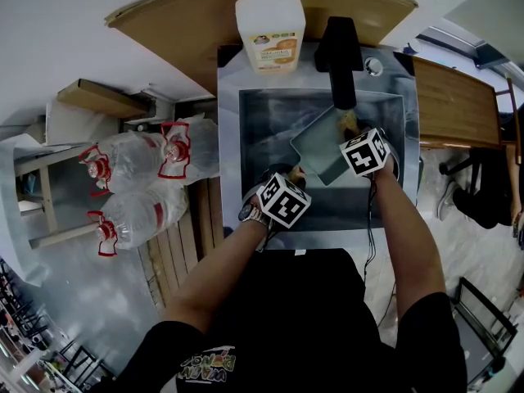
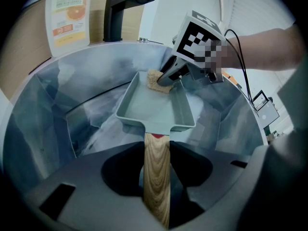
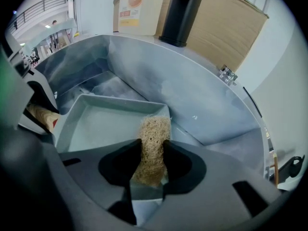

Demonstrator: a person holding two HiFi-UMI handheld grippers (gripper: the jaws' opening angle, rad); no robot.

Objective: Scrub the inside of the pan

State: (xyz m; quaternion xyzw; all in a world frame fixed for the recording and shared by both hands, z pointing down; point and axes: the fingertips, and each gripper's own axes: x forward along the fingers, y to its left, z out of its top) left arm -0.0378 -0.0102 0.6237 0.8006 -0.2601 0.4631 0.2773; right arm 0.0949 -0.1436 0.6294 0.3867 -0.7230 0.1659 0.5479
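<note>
Left gripper (image 2: 156,158) clamps light wooden handle (image 2: 157,182) of grey-green rectangular pan (image 2: 154,105) in steel sink (image 3: 159,81). Right gripper (image 3: 151,162) grasps tan fibrous scrubber (image 3: 154,136) at pan's far corner.

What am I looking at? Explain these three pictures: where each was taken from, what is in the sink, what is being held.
No robot here: a person holds a two-jaw gripper in each hand. The head view comes from a camera on the person's head, looking down at a steel sink with a black tap and a soap bottle behind it. The other two views come from cameras riding on each gripper, looking along its jaws. The patterned cubes belong to the grippers. In the sink is a grey-green rectangular pan. The left gripper is shut on its wooden handle. The right gripper is shut on a fibrous scrubber, held at a corner of the pan away from the handle.
</note>
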